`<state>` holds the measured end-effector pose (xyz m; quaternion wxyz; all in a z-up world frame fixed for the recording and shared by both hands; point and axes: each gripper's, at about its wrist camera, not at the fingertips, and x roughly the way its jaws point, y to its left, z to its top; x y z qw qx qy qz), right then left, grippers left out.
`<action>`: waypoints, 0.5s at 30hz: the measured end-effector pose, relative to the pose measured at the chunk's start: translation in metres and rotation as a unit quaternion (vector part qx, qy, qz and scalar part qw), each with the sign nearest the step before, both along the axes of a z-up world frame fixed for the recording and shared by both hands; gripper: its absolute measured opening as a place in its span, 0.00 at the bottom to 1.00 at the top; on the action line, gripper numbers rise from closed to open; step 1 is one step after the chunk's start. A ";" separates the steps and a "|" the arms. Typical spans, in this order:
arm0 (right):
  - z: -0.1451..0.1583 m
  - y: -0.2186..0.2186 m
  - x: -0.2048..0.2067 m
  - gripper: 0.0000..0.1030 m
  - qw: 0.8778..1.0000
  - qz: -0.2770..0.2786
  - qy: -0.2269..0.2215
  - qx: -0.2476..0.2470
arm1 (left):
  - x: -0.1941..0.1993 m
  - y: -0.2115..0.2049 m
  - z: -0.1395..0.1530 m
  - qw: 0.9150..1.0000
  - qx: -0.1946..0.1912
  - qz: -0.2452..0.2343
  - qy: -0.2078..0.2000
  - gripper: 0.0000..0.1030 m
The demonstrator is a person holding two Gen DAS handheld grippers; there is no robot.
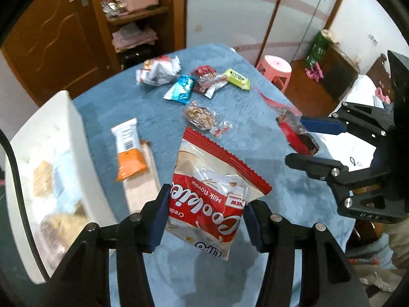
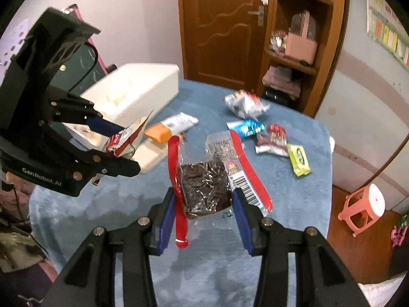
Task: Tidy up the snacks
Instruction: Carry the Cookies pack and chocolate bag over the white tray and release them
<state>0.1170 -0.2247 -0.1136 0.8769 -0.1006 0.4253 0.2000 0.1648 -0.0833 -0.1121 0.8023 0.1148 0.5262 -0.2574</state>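
My left gripper is shut on a red and white cookies bag and holds it above the blue tablecloth. My right gripper is shut on a clear packet with red edges and dark snack inside, also lifted off the table. The right gripper shows in the left wrist view, and the left gripper in the right wrist view. A white bin holding several snacks stands at the table's left; it also shows in the right wrist view.
Loose snacks lie on the cloth: an orange and white bar, a nut packet, a blue packet, a red packet, a yellow-green packet, a white crumpled bag. A pink stool and a wooden shelf stand beyond.
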 end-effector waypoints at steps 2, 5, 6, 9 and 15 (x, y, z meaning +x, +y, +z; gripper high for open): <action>0.015 0.006 -0.010 0.43 1.000 0.004 -0.015 0.002 | -0.014 0.013 0.016 1.000 -0.003 0.011 -0.007 0.50; 0.039 0.019 -0.027 0.43 0.999 0.015 -0.040 0.003 | -0.032 0.032 0.037 0.999 -0.013 0.026 -0.027 0.50; 0.045 0.023 -0.031 0.43 0.999 0.018 -0.047 0.003 | -0.035 0.038 0.041 0.999 -0.015 0.030 -0.031 0.50; 0.068 0.040 -0.046 0.43 0.997 0.034 -0.074 0.003 | -0.049 0.062 0.060 0.997 -0.022 0.050 -0.047 0.50; 0.109 0.077 -0.065 0.43 0.991 0.066 -0.117 -0.003 | -0.073 0.111 0.093 0.992 -0.024 0.095 -0.083 0.50</action>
